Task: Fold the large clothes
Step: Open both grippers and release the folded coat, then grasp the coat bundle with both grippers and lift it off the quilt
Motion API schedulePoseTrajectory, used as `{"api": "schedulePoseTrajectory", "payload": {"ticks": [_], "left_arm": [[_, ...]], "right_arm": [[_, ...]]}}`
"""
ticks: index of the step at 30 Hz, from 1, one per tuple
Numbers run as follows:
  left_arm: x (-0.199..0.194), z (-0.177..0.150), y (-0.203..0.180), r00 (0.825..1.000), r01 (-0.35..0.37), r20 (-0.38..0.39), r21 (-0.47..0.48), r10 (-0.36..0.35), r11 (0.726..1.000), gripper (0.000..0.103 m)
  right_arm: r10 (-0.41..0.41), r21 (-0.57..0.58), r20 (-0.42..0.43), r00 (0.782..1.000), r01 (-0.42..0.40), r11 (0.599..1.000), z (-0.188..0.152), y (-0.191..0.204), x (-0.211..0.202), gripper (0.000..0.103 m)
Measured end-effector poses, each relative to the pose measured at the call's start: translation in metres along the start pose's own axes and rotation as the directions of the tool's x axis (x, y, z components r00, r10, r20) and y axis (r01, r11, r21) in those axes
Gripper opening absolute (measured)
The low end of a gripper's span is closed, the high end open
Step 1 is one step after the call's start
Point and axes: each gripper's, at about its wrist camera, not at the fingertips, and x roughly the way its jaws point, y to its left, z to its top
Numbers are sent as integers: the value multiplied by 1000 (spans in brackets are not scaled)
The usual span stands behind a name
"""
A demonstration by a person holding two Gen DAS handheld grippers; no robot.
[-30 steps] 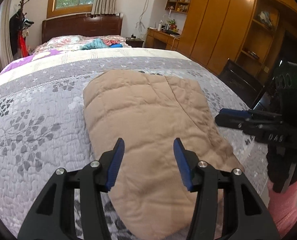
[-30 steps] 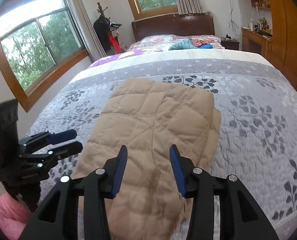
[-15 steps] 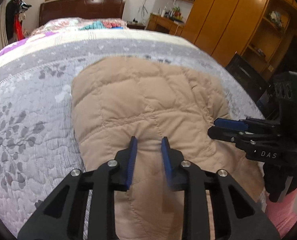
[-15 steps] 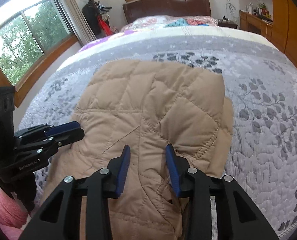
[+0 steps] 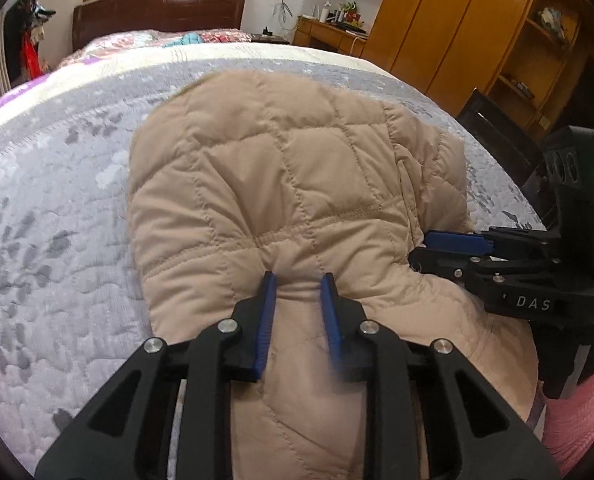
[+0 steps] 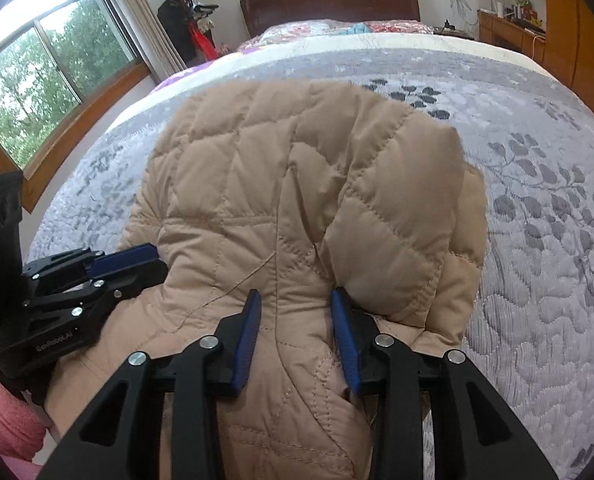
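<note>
Left gripper (image 5: pixel 296 285) is pinching a fold of the tan quilted jacket (image 5: pixel 281 184), jaws having just closed on it. Right gripper (image 6: pixel 296 300) is clamping another fold. Jacket is lying on the grey floral bedspread (image 6: pixel 537 208), stretching toward 12 o'clock.

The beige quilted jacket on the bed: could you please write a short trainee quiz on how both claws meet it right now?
1. True or false: the left claw has a bunched ridge of the beige quilted jacket between its blue pads.
2. Which claw pinches the jacket beside a raised, puffy flap? A) left claw B) right claw C) neither
3. What does the jacket lie on?

Key
1. True: the fabric puckers up between the pads, whose jaws have just been closing.
2. B: in the right wrist view the flap rises just beside the right-hand pad.
3. The grey floral bedspread.
</note>
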Motion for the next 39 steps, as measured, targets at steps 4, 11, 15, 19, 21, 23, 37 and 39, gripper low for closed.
{"api": "schedulePoseTrajectory", "payload": {"ticks": [4, 11, 15, 19, 21, 23, 37, 39], "left_arm": [[-26, -2, -12, 999, -39, 34, 33, 38, 999, 29], [-55, -11, 8, 1000, -11, 26, -4, 11, 1000, 59], [-53, -19, 27, 999, 43, -1, -68, -43, 997, 66], [-45, -23, 44, 992, 118, -17, -122, -121, 985, 71], [-39, -24, 53, 982, 180, -28, -165, -187, 970, 73], [-30, -27, 65, 962, 257, -37, -230, -272, 939, 76], [14, -38, 77, 864, 454, -50, -352, -501, 818, 90], [14, -35, 73, 865, 453, -51, -344, -498, 822, 90]], "right_arm": [[61, 20, 53, 997, -62, 998, -3, -6, -28, 54], [125, 108, 126, 984, -139, 984, -13, -44, -65, 91], [200, 191, 68, 978, -209, 959, -21, -71, -47, 94], [314, 273, 36, 949, -311, 910, -31, -88, -26, 95], [381, 299, 35, 924, -373, 879, -34, -94, -19, 97], [428, 316, 27, 903, -414, 854, -36, -97, -10, 98], [438, 269, 7, 899, -424, 865, -16, -81, 18, 96], [444, 258, 3, 896, -430, 865, -12, -76, 22, 88]]}}
